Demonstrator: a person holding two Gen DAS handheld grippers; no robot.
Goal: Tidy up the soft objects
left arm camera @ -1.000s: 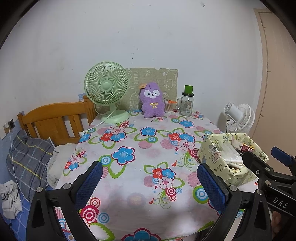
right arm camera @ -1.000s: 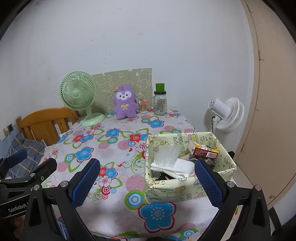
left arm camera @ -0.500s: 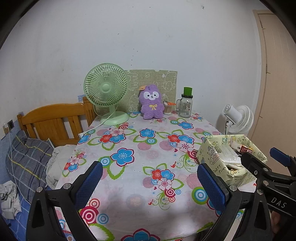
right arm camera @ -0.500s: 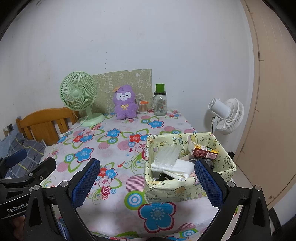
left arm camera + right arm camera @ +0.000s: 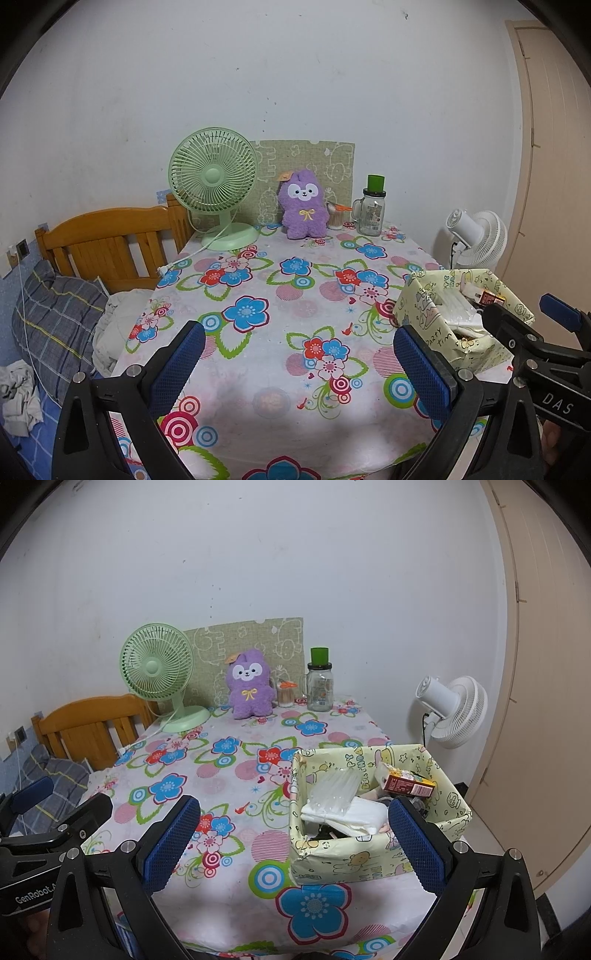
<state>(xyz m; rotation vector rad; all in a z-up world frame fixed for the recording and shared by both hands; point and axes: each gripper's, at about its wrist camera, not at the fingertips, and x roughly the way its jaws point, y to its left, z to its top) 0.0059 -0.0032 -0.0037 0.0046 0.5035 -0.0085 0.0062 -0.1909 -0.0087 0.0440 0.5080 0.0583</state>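
Hovering over near worktop (image 5: 258,369) edge, left claw (image 5: 299,365) and right claw (image 5: 291,843) both wide, empty. Plush (image 5: 303,208) upright at far edge. Only right view shows box (image 5: 369,860) contents clearly.

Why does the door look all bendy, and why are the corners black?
Fisheye lens: in the right wrist view the tall beige door curves at the edge; in the left wrist view its frame bows too. Black corners are the lens rim. Soft, even light in both, no glare.
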